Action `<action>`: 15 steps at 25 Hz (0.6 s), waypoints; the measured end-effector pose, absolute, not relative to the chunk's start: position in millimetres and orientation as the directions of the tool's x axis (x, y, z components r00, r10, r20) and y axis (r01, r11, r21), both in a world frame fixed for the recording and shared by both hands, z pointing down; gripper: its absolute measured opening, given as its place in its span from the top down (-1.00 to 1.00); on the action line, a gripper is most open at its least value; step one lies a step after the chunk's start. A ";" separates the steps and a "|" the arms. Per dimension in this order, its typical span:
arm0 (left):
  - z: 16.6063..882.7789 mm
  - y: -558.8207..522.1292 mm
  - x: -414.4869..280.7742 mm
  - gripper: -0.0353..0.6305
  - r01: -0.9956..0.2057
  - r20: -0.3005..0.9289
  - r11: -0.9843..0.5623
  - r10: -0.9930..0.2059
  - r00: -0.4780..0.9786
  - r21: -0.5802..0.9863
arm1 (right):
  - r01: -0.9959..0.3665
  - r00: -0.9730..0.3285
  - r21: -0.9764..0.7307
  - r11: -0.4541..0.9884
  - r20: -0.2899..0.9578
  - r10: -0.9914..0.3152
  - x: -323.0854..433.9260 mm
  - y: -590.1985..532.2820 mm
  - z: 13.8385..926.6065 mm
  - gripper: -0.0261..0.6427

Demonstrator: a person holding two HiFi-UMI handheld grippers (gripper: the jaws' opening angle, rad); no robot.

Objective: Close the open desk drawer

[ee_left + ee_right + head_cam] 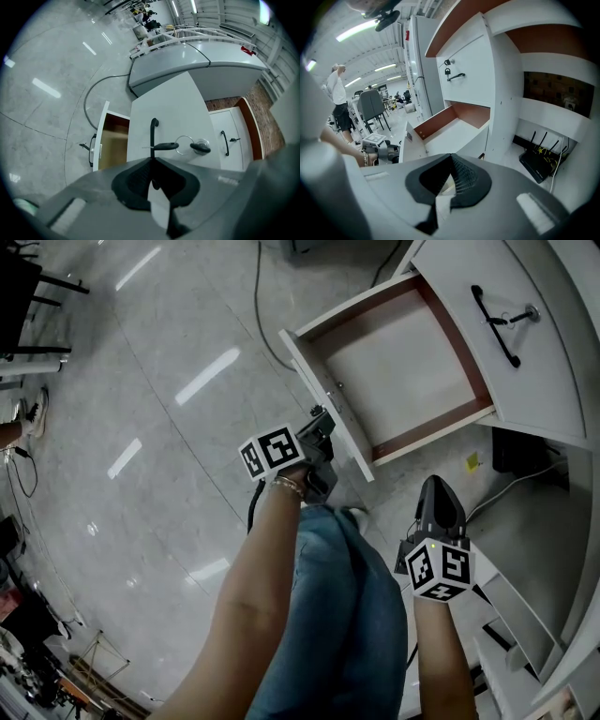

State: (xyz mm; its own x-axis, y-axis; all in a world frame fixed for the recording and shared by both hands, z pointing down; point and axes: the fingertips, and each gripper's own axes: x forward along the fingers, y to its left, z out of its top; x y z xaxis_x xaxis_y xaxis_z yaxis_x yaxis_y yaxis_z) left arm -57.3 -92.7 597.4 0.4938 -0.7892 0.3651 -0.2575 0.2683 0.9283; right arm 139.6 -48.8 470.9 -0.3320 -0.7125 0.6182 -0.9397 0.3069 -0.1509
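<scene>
On the drawer's [394, 362] slim black handle [153, 136], left gripper [151, 161] clamps; right gripper's [449, 158] jaws meet.

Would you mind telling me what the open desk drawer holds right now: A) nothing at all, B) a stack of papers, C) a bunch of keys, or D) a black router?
A: the head view looks down into the open drawer, and its white bottom lies bare between the reddish-brown walls.
</scene>
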 end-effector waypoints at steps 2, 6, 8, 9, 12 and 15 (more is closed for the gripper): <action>589.3 -93.3 -57.1 0.87 -0.265 0.372 0.271 -0.785 0.495 0.925 | -0.940 -0.332 -0.153 0.306 0.620 -0.711 140.7 -48.3 462.6 0.93; 572.8 -96.3 -55.8 0.85 -0.271 0.378 0.274 -0.782 0.496 0.923 | -0.938 -0.336 -0.150 0.314 0.624 -0.705 142.4 -48.1 447.6 0.93; 566.1 -97.0 -54.0 0.85 -0.272 0.381 0.277 -0.780 0.496 0.922 | -0.937 -0.336 -0.149 0.316 0.628 -0.702 143.9 -46.2 441.2 0.93; 563.3 -96.9 -53.3 0.85 -0.273 0.384 0.280 -0.778 0.497 0.920 | -0.937 -0.336 -0.150 0.315 0.630 -0.700 144.2 -45.1 437.9 0.93; 554.8 -99.0 -52.6 0.85 -0.278 0.392 0.286 -0.775 0.495 0.917 | -0.937 -0.337 -0.154 0.313 0.631 -0.699 143.0 -44.1 427.1 0.93; 545.7 -101.7 -51.6 0.85 -0.281 0.391 0.283 -0.772 0.500 0.917 | -0.938 -0.336 -0.159 0.308 0.632 -0.699 140.8 -43.0 417.7 0.93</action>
State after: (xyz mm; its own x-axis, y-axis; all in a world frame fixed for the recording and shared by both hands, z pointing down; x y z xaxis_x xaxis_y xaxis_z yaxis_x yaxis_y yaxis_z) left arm -51.6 -101.7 545.7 0.5004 -0.7722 0.3915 -0.2809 0.2829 0.9171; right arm 140.8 -43.0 417.7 -0.3363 -0.6986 0.6316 -0.9380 0.3079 -0.1590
